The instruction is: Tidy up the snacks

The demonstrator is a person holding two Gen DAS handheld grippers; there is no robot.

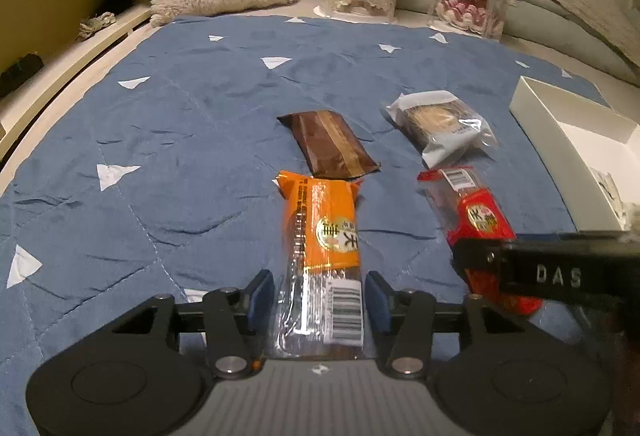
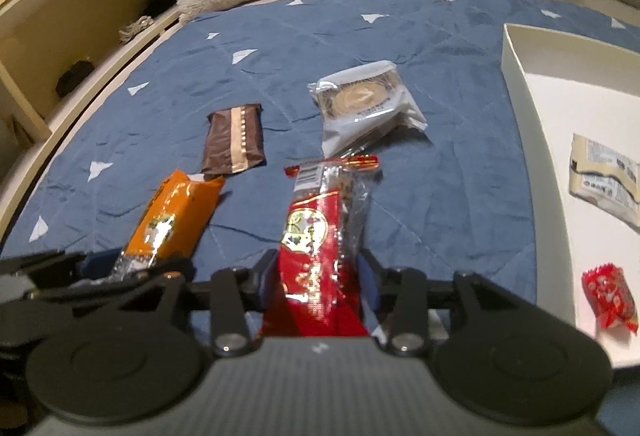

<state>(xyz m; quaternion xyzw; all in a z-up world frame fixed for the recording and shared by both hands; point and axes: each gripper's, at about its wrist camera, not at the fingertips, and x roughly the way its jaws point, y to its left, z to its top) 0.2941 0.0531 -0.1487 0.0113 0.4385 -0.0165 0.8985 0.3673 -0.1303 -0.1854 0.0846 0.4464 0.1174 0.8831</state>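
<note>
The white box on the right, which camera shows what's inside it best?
The right wrist view. There the white box shows its floor, with a cream packet and a small red candy lying in it. The left wrist view shows mostly its outer wall and far corner; the contents are cut off at the edge.

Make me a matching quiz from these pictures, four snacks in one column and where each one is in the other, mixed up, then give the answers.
Snacks:
1. orange packet
2. red packet
3. brown wrapper
4. beige packet

Places:
A. lying in the white box
B. between the pads of the right hand-held gripper
C. loose on the blue quilt, beyond the orange one
D. between the pads of the left hand-held gripper

Pairs: 1-D, 2-B, 3-C, 4-A
</note>
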